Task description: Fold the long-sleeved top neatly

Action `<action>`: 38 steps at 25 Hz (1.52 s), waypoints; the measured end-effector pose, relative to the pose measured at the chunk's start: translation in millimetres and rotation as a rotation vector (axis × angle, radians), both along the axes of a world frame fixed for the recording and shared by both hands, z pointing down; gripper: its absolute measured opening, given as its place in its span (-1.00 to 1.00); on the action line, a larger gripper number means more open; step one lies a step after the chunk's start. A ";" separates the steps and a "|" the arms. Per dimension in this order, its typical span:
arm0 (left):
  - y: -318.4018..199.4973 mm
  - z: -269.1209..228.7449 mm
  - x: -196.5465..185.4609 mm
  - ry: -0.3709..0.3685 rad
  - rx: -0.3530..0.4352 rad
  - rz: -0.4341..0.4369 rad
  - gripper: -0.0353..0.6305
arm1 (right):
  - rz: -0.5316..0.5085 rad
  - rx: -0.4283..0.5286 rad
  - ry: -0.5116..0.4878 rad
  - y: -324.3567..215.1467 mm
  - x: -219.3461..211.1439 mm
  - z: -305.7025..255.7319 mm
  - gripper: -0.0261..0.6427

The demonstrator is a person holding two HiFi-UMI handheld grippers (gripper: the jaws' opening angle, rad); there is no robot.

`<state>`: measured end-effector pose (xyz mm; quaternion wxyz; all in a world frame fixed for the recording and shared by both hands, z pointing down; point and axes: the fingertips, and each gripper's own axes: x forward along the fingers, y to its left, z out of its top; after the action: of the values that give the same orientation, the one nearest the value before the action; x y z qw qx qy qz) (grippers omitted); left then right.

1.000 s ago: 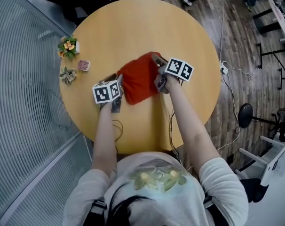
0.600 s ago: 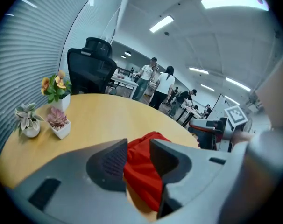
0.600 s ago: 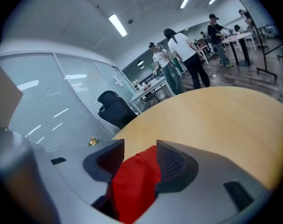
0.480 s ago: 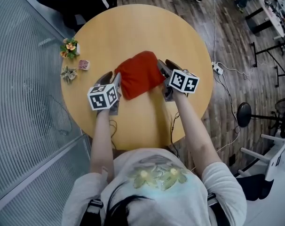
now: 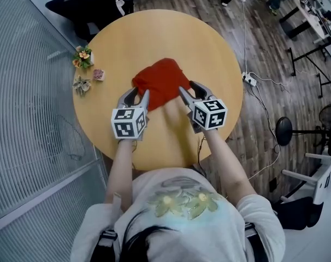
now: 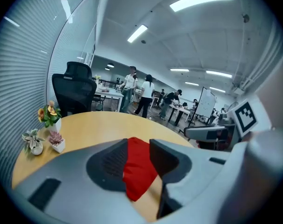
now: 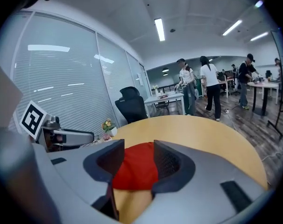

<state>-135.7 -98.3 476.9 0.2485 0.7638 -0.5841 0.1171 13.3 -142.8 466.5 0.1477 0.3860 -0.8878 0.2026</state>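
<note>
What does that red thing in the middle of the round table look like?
The red top is soft cloth, plain bright red, folded into a small, slightly lumpy bundle with rounded corners; no sleeves stick out. It lies flat near the middle of the round wooden table, resting on the tabletop. The left gripper, whose jaws have just been opening, and the right gripper are by its near edge, both open, neither pinching it.

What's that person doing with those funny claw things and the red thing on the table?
A person with a gripper in each hand is folding a red top on the round table. The top lies there as a small folded bundle. The left gripper and right gripper hover by its near edge, both open and empty; the left one's jaws have just been opening.
</note>
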 end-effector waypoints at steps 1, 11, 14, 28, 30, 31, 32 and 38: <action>3.5 -4.5 4.3 -0.004 0.015 0.007 -0.51 | 0.000 0.009 0.005 7.0 1.0 -2.5 -0.31; 28.4 -37.2 50.3 -0.051 0.108 0.075 -0.54 | 0.020 0.058 0.048 52.9 0.2 -20.7 -0.50; 33.3 -44.4 57.7 -0.056 0.127 0.097 -0.67 | 0.025 0.082 0.053 60.8 -2.4 -28.1 -0.74; 49.8 -66.2 91.9 -0.055 0.156 0.212 -0.88 | 0.017 0.087 0.052 80.7 -6.5 -48.1 -0.87; 51.5 -66.5 93.9 -0.053 0.153 0.217 -0.88 | 0.015 0.090 0.049 82.2 -7.4 -50.7 -0.87; 52.0 -67.1 94.6 -0.052 0.151 0.217 -0.88 | 0.015 0.090 0.048 82.8 -7.6 -52.1 -0.87; 52.4 -67.9 95.0 -0.054 0.149 0.217 -0.88 | 0.014 0.090 0.048 83.3 -7.5 -53.5 -0.87; 51.7 -70.6 93.0 -0.056 0.148 0.206 -0.88 | 0.009 0.100 0.041 84.2 -8.0 -59.2 -0.87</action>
<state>-42.8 -46.6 406.2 0.1619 0.8324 -0.5163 0.1198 5.3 -58.6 407.2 0.1453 0.4010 -0.8918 0.1507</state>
